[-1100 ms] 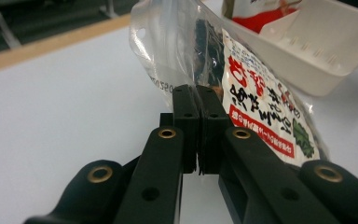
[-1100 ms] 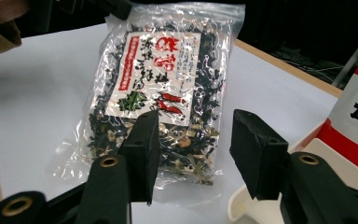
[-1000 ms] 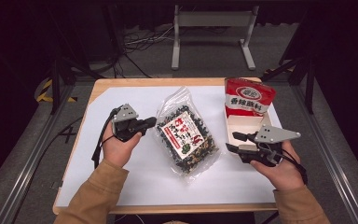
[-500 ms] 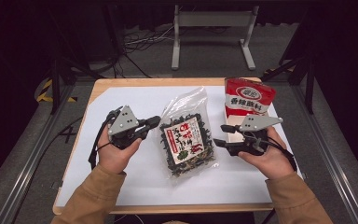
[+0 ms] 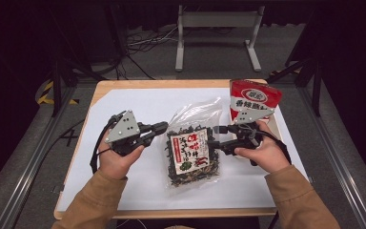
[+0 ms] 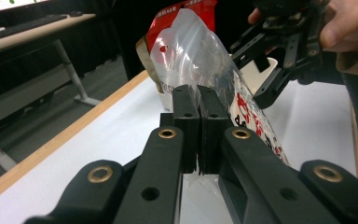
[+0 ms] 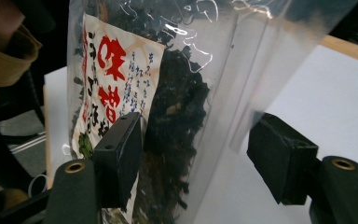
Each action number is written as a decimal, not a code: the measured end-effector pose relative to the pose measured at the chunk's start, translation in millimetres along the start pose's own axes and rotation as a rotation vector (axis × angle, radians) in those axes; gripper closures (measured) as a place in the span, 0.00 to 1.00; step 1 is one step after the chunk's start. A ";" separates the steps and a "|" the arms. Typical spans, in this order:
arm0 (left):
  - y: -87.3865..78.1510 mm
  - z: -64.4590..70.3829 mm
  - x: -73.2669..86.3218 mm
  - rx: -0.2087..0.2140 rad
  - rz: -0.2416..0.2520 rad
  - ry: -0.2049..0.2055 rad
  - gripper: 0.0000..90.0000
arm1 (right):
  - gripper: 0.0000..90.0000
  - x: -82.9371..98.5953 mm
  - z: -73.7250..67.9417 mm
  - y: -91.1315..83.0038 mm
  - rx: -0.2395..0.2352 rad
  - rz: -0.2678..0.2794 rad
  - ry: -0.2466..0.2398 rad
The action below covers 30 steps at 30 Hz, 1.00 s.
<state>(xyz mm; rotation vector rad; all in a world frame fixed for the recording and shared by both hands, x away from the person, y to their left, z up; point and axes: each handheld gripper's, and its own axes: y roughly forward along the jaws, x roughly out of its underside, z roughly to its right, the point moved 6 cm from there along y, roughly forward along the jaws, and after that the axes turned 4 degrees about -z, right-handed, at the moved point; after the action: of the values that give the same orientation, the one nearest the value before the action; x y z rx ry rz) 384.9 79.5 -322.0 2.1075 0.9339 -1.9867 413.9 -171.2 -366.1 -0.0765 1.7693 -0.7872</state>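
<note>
A clear bag of dark dried seaweed (image 5: 193,152) with a red-and-white label is at the table's middle, its left edge raised. My left gripper (image 5: 161,127) is at that edge. In the left gripper view its pads (image 6: 186,121) are pressed together, shut on the bag's (image 6: 200,60) clear film. My right gripper (image 5: 218,130) is at the bag's right side. In the right gripper view it (image 7: 200,168) stands open, with the bag (image 7: 168,116) between its two pads and the left pad (image 7: 119,158) against the label.
A red-and-white snack package (image 5: 253,100) stands upright at the table's right rear, just behind my right hand. The white table cover (image 5: 124,100) has bare room at the left and front. A metal stand (image 5: 217,28) and cables are on the floor beyond.
Both grippers have come inward to the seaweed bag. The bag has slid a little toward the person, and its left edge has come up in the left gripper.
</note>
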 end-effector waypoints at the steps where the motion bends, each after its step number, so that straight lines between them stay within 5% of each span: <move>1: -0.1 0.5 -0.1 0.004 0.004 -0.001 0.98 | 0.39 -0.6 -0.4 2.3 -0.020 0.004 0.002; 5: -1.5 0.0 0.5 0.013 0.012 0.001 0.98 | 0.45 -1.8 -4.0 8.8 -0.081 -0.001 -0.010; 12: -3.8 -3.7 2.4 0.020 0.035 -0.037 0.98 | 0.73 -2.5 -10.5 3.0 -0.151 -0.030 -0.034; 20: -7.0 -8.1 2.6 0.019 0.056 -0.065 1.00 | 0.84 -2.8 -18.6 -5.3 -0.209 -0.041 -0.036; 30: -14.2 -11.0 0.0 -0.008 0.086 -0.071 0.95 | 0.86 -3.5 -26.5 -8.8 -0.242 -0.043 -0.009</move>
<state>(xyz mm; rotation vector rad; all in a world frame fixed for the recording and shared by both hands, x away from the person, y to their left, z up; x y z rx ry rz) 387.6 96.1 -315.6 2.0230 0.8238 -1.9980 389.1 -164.2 -354.8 -0.2792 1.8527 -0.5987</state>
